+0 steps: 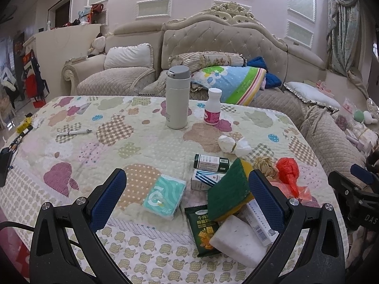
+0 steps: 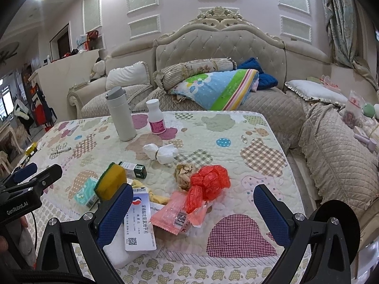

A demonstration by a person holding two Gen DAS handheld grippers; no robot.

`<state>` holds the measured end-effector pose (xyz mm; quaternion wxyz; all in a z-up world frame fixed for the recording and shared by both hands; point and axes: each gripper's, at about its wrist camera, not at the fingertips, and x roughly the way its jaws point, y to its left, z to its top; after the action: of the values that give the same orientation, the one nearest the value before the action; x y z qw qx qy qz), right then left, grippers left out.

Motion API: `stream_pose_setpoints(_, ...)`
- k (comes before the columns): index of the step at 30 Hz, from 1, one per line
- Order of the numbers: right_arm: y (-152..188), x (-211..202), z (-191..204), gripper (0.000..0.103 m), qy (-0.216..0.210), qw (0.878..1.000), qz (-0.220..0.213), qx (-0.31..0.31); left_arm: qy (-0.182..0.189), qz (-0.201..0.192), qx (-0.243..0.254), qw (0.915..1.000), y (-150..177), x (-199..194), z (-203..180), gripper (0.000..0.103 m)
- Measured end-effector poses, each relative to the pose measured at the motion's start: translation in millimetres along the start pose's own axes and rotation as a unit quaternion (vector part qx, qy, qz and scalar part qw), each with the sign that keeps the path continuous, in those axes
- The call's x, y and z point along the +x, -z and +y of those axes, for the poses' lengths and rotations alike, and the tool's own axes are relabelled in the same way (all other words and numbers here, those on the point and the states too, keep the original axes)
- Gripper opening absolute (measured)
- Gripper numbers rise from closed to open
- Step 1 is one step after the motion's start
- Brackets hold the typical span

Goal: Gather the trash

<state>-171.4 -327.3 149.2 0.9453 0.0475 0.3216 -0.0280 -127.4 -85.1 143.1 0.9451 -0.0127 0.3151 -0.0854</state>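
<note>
White box (image 2: 140,222) lies lengthwise, pointing away.

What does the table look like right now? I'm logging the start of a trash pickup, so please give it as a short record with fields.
surface: table under a patchwork quilt cover
left gripper: open, empty, above the near clutter
right gripper: open, empty
likely trash: knotted red plastic bag, pink wrapper, crumpled white tissue, brown paper wad, green snack packet
other items: white thermos, small white bottle with pink label, green-yellow sponge, teal tissue pack, medicine boxes, pen
trash bin: none in view
</note>
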Motion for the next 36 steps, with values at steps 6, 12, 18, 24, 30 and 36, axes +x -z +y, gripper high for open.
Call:
stream_pose_setpoints(6, 2, 2, 5, 0.102, -0.005, 1.0, 0.008, -0.006, -0.003, 0.005, 0.0, 1.0, 1, 1, 2, 0.102)
stream_pose_setpoints(12, 5, 5, 9, 0.102, -0.012, 1.0, 0.022, -0.017, -0.007, 0.012, -0.002, 0.9999, 4, 4, 7, 0.102)
stream_pose_setpoints(18, 11, 12, 16, 0.102, -0.017, 0.998, 0.041, -0.034, -0.013, 0.019, -0.003, 0.9997, 7, 7, 14, 0.102)
stream_pose_setpoints(24, 22, 29, 22, 0.102, -0.036, 0.994, 0.088, -0.049, -0.023, 0.029, 0.001, 0.9993, 12, 10, 34, 0.102)
stream_pose_setpoints(30, 33, 46, 23, 0.099, -0.083, 0.99, 0.112, -0.028, -0.029, 0.056, 0.002, 0.998, 20, 17, 59, 0.102)
stream_pose_setpoints(36, 38, 71, 43, 0.074, -0.124, 0.981, 0.144, -0.038, -0.034, 0.061, 0.023, 0.9973, 22, 20, 63, 0.102)
